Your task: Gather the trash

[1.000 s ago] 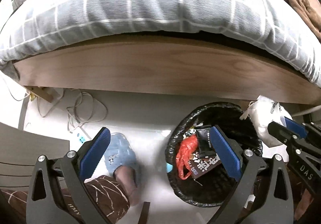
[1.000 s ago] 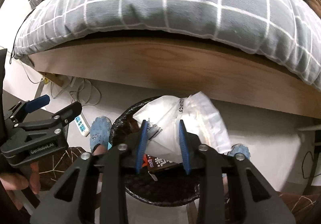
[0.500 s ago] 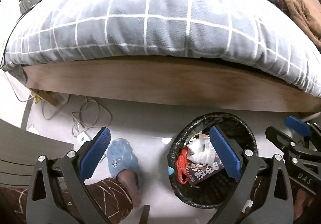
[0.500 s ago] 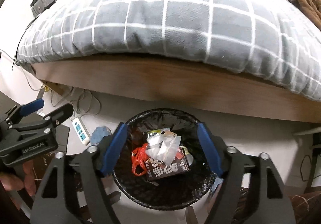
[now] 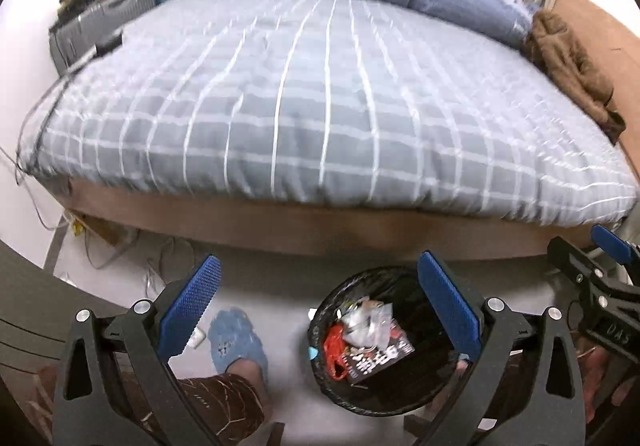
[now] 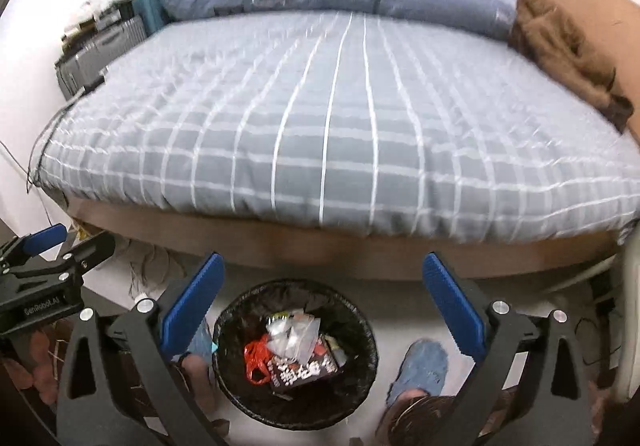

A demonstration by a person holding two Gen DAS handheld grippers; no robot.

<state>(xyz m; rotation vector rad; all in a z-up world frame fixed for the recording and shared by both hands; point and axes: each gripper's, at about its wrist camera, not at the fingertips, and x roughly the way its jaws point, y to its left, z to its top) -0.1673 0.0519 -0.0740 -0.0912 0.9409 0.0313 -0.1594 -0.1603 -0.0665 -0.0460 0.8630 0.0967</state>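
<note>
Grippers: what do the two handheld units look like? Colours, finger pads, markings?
Both match: black angular plastic frames with triangular cut-outs and silver screw heads. The left gripper and right gripper carry long blue textured pads on the fingers. Seen from the other camera, each has a blue lever tab on top; white lettering reads "GenRobot.AI" on the left unit. No cables visible.

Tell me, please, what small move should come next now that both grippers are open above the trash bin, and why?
Probably lift both grippers away and look for more trash. The right gripper and left gripper are open and hold nothing. The clear plastic bag lies inside the black bin on other trash. No loose trash shows on the grey checked bed.
</note>
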